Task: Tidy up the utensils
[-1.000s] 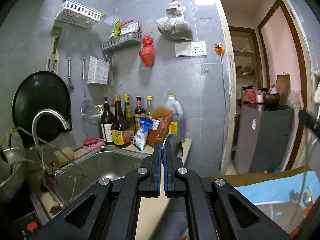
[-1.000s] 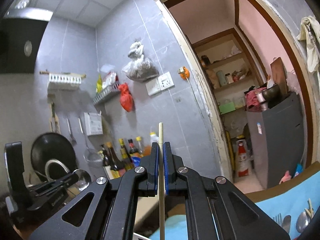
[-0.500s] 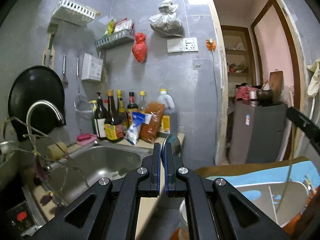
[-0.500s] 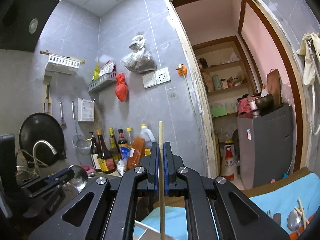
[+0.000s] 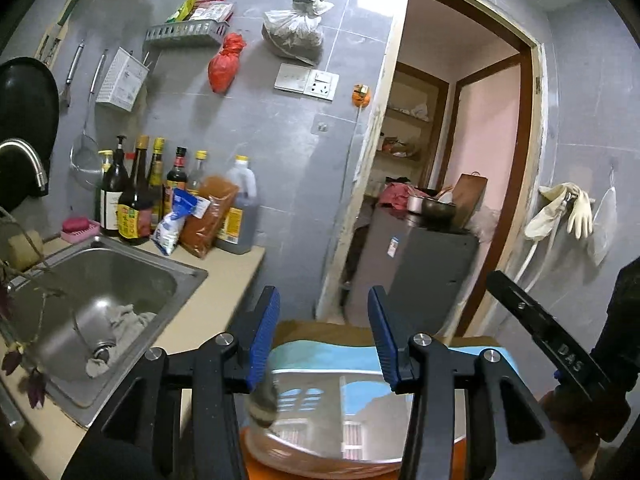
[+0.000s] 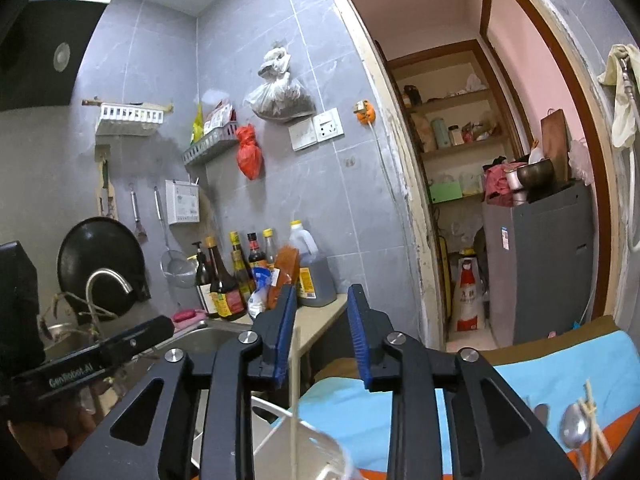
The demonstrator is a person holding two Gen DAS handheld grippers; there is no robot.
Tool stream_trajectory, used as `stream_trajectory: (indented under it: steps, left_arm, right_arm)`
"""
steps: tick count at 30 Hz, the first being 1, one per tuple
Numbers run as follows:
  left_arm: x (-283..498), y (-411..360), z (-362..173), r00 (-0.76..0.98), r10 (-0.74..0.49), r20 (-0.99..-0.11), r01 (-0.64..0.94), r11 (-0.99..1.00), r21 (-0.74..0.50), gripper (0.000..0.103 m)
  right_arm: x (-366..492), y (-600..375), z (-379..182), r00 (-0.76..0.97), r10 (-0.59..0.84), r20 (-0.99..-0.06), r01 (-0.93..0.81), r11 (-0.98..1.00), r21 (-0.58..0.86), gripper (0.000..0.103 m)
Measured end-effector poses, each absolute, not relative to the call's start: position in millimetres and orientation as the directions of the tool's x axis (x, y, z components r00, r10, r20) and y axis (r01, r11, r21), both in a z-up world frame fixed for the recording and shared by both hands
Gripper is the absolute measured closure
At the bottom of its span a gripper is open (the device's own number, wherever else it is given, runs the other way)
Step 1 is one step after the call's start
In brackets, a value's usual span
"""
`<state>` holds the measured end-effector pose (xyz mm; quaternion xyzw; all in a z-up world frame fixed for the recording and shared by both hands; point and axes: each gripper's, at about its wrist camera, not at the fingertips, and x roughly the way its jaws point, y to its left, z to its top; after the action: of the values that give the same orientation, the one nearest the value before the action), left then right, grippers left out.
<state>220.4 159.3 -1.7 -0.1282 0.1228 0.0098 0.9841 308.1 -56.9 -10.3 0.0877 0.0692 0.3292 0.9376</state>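
In the left wrist view my left gripper [image 5: 324,304] has its jaws opening. A blurred metal spoon [image 5: 262,398] hangs loose by the left pad, over a clear glass container [image 5: 332,420]; neither pad presses on it. In the right wrist view my right gripper [image 6: 322,300] is opening too. A pale chopstick [image 6: 295,400] stands upright just inside its left pad, gripped by neither pad, its lower end at the glass container's rim [image 6: 320,452]. A spoon [image 6: 572,428] and more chopsticks [image 6: 594,420] lie on the blue cloth [image 6: 520,384] at the lower right.
A steel sink [image 5: 100,280] with a pot in it lies to the left, and sauce bottles [image 5: 136,196] line the counter behind it. A doorway with a grey cabinet [image 5: 424,272] is straight ahead. The other gripper [image 5: 552,360] reaches in from the right.
Both grippers went from shut to parted. The spoon left the left gripper's pads and the chopstick left the right gripper's pads; both now sit lower, over the glass container.
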Motion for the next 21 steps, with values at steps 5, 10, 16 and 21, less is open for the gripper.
stream_trajectory:
  steps: [5,10,16,21]
  left_arm:
    - [215.5,129.8,27.5,0.980,-0.018,-0.200,-0.035,0.966,-0.257,0.027]
    - [216.8,93.3,46.4,0.985,-0.011,-0.171,-0.029,0.972,-0.234,0.004]
    - [219.4,38.9,48.2,0.989,-0.013,-0.150,-0.014,0.984,-0.179,0.003]
    - [230.9,-4.6,35.9,0.980,-0.062,-0.188,0.036,0.989,-0.140,0.002]
  right_arm:
    - [301.1,-93.1,15.1,0.793,0.606,-0.055,-0.584,0.784,0.211,0.037]
    - [293.7,-136.7,35.6,0.815,0.577,-0.051,-0.559,0.807,0.192,0.008]
    - [285.1,-189.4,45.5,0.840,0.538,-0.063,-0.525,0.838,0.149,0.000]
    - [282.8,-234.9,42.2,0.872,0.481,-0.091,-0.468,0.874,0.132,0.000]
